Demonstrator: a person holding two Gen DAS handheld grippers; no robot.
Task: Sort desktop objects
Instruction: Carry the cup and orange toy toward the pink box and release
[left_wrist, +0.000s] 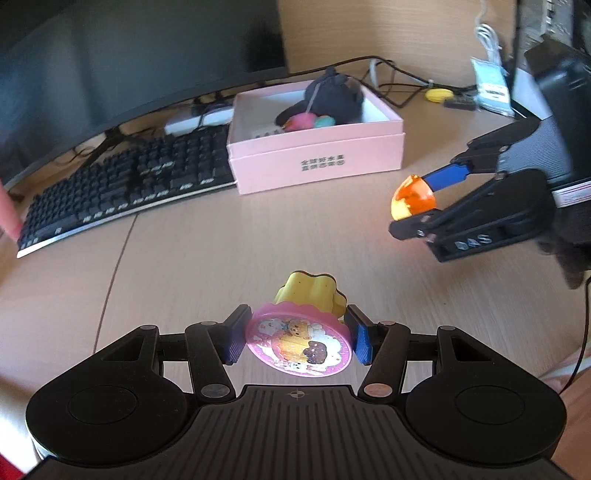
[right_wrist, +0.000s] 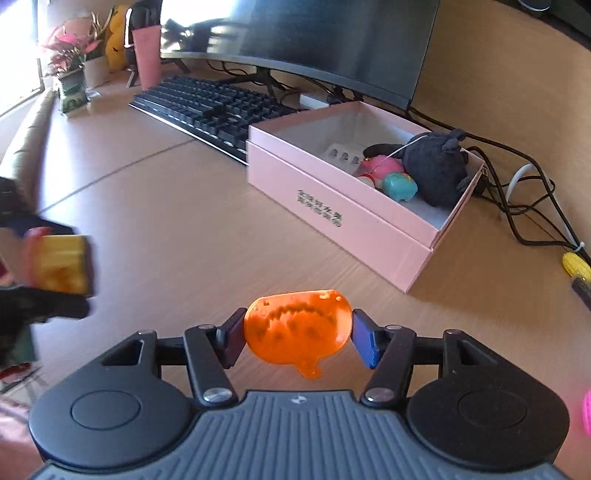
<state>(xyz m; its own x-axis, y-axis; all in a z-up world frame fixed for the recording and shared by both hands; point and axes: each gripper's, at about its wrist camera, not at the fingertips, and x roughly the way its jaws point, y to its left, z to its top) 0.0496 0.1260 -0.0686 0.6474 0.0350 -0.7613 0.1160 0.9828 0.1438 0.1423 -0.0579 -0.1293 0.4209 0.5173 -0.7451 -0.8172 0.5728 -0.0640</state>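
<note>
Sorting: two toys are carried toward the pink box (right_wrist: 343, 218) on the surface (right_wrist: 166, 206).
Left hand-held gripper (left_wrist: 297, 334): clenched on the cup toy (left_wrist: 299, 336), yellow body, pink lid facing the camera.
Right hand-held gripper (right_wrist: 297, 328): grasping the orange shell (right_wrist: 297, 328), both pads touching its sides.
Location: both toys hang above the surface, short of the box, which sits beside the keyboard (right_wrist: 207, 103).
Box contents: one dark plush (right_wrist: 436, 170), one pink toy (right_wrist: 380, 166), one teal toy (right_wrist: 399, 186), one white tray (right_wrist: 343, 153); the near-left part is bare.
Step advice: judged best to bring each toy over the rim above the bare part, lower it, then release, one hand at a time so the hand-held grippers do not collide.
Count: two hand-held grippers, two carried toys, one box, one keyboard, one monitor (right_wrist: 332, 40).
</note>
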